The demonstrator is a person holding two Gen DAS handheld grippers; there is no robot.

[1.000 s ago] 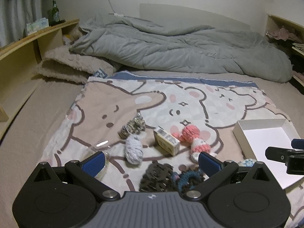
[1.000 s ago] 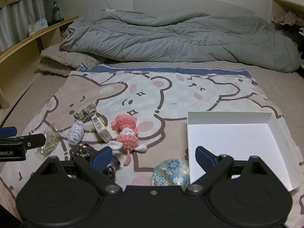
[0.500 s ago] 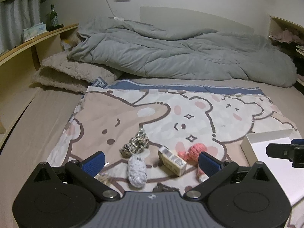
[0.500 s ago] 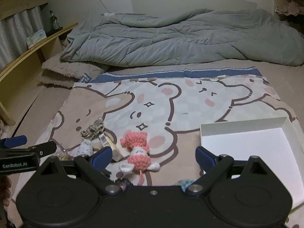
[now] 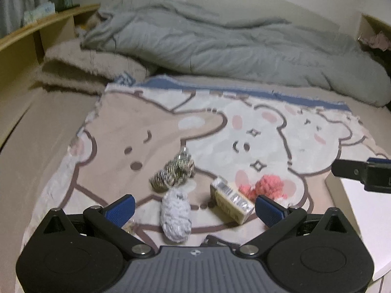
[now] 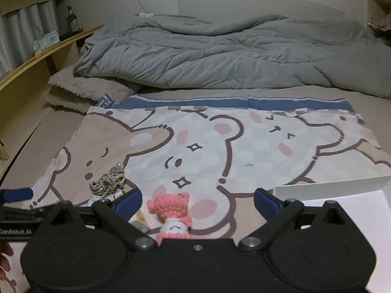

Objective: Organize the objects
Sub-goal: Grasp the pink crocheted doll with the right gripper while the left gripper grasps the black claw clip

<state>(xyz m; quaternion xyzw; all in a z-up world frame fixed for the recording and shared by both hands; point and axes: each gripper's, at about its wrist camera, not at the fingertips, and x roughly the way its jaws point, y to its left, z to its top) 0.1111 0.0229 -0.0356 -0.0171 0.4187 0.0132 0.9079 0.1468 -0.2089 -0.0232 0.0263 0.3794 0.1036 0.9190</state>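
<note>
Spread over the bed, a cartoon bear blanket (image 5: pixel 151 122) carries the clutter, with a grey duvet (image 6: pixel 220 53) bunched behind. Mirrored lettering on the left gripper's side, seen from the right wrist, reads roughly "GenRobot.AI". The left gripper (image 5: pixel 194 206) is wide open and empty above the white fuzzy pouch (image 5: pixel 174 216) and small printed box (image 5: pixel 231 201); the braided cord bundle (image 5: pixel 172 172) lies just beyond. The right gripper (image 6: pixel 198 201) gapes empty over the pink crochet doll (image 6: pixel 172 213), beside the white box (image 6: pixel 342 195). Both grippers have drawn back since a second ago, hiding nearer items
</note>
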